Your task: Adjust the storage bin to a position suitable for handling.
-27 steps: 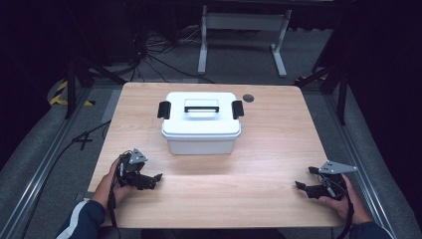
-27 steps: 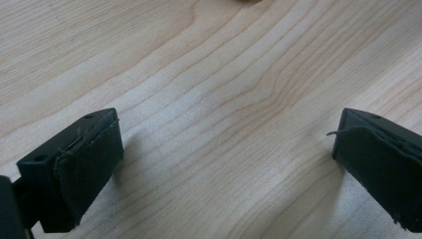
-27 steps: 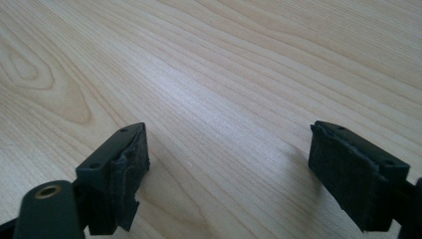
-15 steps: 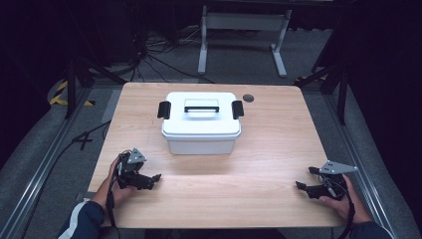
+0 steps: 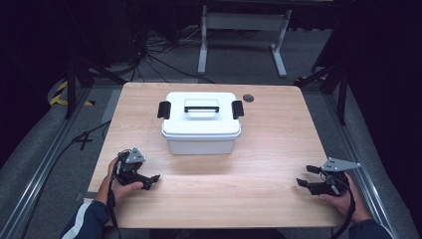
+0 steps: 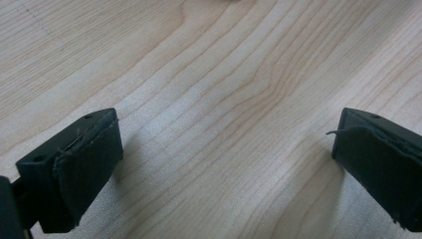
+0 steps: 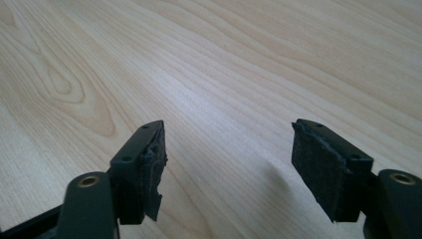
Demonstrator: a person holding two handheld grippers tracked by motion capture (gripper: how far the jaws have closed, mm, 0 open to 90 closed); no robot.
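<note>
Dark lab; floor cables point(image 5: 159, 59), rails point(image 5: 42, 174)

Black grippers point(image 5: 149, 180), frayed padded jaws, grey plates, navy white-striped sleeve point(image 5: 82, 220)

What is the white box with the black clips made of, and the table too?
The white box looks like smooth moulded plastic: even colour, rounded corners, slight sheen. Its black clips seem plastic as well. The table shows pale wood grain with knots, matte; it may be real wood or a printed laminate.
</note>
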